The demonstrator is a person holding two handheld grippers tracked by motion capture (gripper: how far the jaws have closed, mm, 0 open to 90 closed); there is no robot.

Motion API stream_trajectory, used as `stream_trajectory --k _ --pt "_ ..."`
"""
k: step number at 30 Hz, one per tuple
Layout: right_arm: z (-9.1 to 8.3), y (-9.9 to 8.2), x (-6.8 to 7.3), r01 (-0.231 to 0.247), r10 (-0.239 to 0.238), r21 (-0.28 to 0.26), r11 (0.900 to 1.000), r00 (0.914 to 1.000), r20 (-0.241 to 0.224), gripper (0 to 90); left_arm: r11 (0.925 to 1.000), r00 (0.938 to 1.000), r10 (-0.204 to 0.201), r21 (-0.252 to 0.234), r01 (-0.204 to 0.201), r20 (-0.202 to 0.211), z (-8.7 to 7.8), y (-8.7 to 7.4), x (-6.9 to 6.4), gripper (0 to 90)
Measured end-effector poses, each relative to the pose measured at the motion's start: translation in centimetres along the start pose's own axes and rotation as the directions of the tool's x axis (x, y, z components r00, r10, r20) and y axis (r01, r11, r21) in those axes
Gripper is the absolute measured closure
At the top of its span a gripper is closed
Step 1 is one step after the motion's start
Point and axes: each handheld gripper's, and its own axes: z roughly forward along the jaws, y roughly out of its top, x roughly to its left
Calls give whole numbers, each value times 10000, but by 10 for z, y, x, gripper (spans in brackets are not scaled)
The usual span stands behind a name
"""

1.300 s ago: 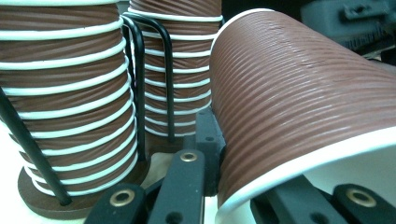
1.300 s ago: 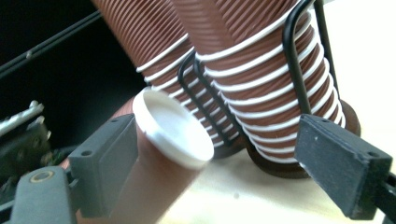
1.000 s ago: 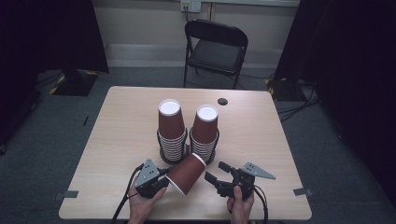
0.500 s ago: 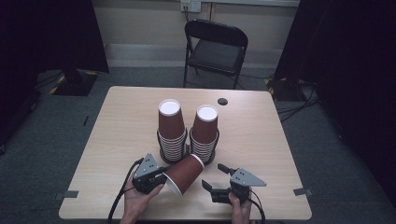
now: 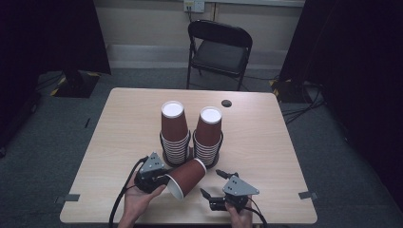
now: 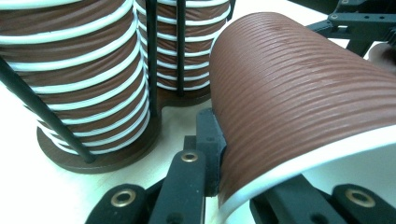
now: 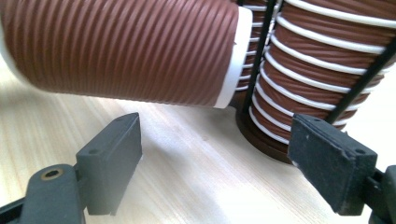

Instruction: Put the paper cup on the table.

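Near the front edge of the table [image 5: 119,123], the high view shows the left gripper [image 5: 151,176] clamped on a brown ribbed paper cup [image 5: 187,176] lying on its side, long axis running from near-left to far-right, base toward the two cup stacks [image 5: 175,135]. The right gripper [image 5: 219,190] sits just right of the cup, apart from it, and is the nearer free tool. From the left gripper view, its jaws pinch the cup [image 6: 299,93] at the white rim, one inside, one outside. From the right gripper view, the jaws stand apart with nothing between them, having just been closing; the cup [image 7: 126,51] lies crosswise above and beyond them, base end [image 7: 231,60] toward the right-hand stack [image 7: 317,60]. Judgement: the right jaws must advance to take the base end.
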Motion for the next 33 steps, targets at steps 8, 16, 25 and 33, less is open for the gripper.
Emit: stream_trajectory --k 8,16,25,33 --pt "1 2 5 1113 -1132 403 9930 9924 477 173 9986 9998 -2 538 -9 219 1 9 1 859" --pt "3 4 12 2601 -2644 552 9640 9595 966 173 9954 9995 48 960 -77 301 3 16 1 860" --pt "5 11 18 3401 -3476 854 9365 9323 999 142 9893 9990 126 1450 -189 439 4 28 -1 859" --pt "8 14 25 4572 -4701 1165 8817 8722 1350 132 9791 9977 317 1990 -431 603 8 34 -3 859"
